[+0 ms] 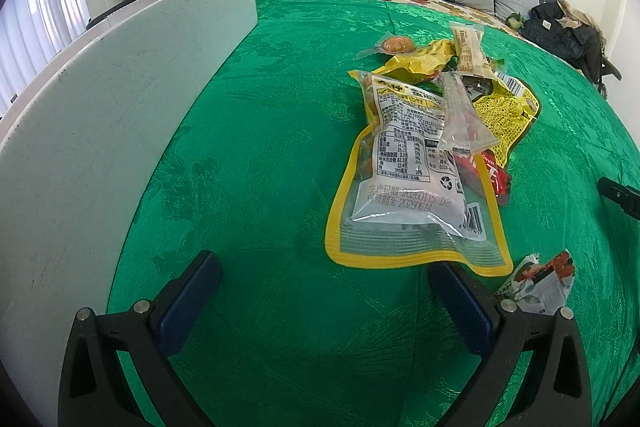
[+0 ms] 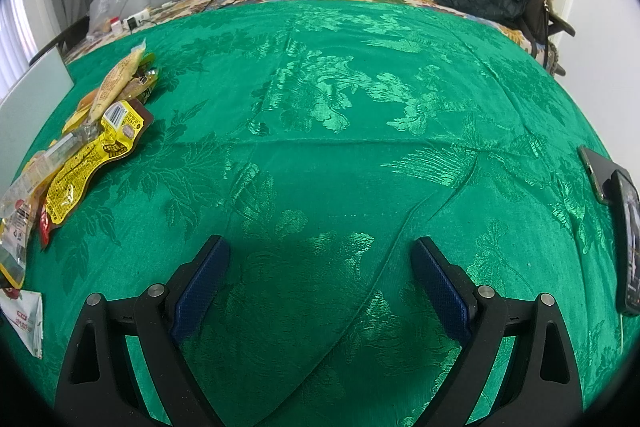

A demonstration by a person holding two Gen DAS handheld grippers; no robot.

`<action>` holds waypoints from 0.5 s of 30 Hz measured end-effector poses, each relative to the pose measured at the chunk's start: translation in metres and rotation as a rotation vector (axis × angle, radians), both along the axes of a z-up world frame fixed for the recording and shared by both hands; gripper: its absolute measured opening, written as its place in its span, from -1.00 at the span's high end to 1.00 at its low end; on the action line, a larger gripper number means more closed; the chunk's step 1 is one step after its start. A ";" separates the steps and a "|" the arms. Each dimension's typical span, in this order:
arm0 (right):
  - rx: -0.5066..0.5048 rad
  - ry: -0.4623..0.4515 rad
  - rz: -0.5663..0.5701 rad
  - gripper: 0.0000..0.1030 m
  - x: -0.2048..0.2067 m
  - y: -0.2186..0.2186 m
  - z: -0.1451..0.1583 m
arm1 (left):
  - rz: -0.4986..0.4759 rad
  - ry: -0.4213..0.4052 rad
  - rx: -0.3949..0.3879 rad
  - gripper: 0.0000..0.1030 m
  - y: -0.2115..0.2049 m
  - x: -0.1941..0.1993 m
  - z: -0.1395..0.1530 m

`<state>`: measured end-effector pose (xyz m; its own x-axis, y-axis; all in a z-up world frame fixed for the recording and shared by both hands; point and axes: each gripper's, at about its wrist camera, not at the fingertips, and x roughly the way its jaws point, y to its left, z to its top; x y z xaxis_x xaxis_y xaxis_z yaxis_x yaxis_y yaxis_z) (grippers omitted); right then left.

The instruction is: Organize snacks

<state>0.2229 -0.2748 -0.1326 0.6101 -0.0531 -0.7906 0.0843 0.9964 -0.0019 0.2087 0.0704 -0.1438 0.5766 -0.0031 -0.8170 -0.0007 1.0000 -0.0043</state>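
Snacks (image 1: 436,131) heaped on green cloth (image 1: 260,147) beside white board (image 1: 100,127), ahead-right of left gripper (image 1: 324,303); both it and right gripper (image 2: 320,281) gape wide, empty; pouches likely light, slippery, crinkly, so pinch flat sealed edge.

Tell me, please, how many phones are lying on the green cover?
2, both at the right edge of the right wrist view: one phone with a lit screen, another dark phone just behind it, partly overlapped. Others may lie out of view.
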 end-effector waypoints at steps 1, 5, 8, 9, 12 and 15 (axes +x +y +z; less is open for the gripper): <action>0.000 0.000 0.000 -0.85 0.000 0.000 0.000 | 0.000 0.000 0.000 -1.00 0.000 0.000 0.000; 0.000 0.000 0.000 -0.85 0.000 0.000 0.000 | -0.001 0.000 0.000 -1.00 0.000 0.000 0.000; 0.000 0.000 0.000 -0.85 0.000 0.000 0.000 | -0.002 0.000 -0.001 -1.00 0.000 0.000 0.000; 0.000 0.000 0.000 -0.85 0.000 0.000 0.000 | -0.003 -0.001 -0.002 -1.00 0.000 0.000 0.000; 0.000 0.000 0.000 -0.85 0.000 0.000 0.000 | -0.003 -0.001 -0.001 -1.00 0.000 -0.001 0.000; 0.000 0.000 0.000 -0.85 0.000 0.000 0.000 | -0.004 -0.001 -0.002 -1.00 0.000 -0.001 0.000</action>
<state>0.2232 -0.2750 -0.1328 0.6100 -0.0530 -0.7906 0.0843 0.9964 -0.0017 0.2081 0.0708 -0.1435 0.5774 -0.0066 -0.8165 0.0032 1.0000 -0.0058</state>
